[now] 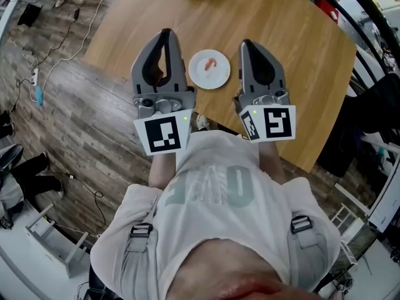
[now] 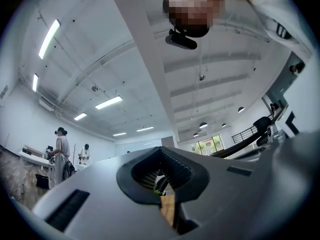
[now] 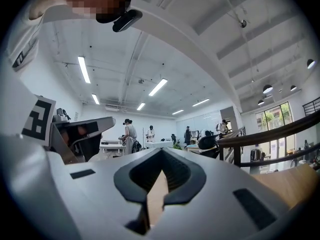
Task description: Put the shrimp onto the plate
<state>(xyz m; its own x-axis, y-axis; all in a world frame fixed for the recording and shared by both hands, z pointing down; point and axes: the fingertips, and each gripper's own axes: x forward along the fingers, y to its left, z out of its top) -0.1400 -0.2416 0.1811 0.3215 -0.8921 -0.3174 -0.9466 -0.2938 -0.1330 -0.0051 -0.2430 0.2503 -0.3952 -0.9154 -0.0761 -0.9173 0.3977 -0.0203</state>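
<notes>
A small pink shrimp lies on a round white plate on the wooden table. In the head view my left gripper and right gripper are held up close to my chest, one on each side of the plate and well above it. Both have their jaws together with nothing between them. The left gripper view shows the left gripper shut and aimed up at the ceiling. The right gripper is likewise shut and pointed up across the room. Neither gripper view shows the plate or shrimp.
The table's near edge runs just in front of my body. Wood-pattern floor with cables and a power strip lies to the left. Dark clothing hangs at the right. People stand at far benches.
</notes>
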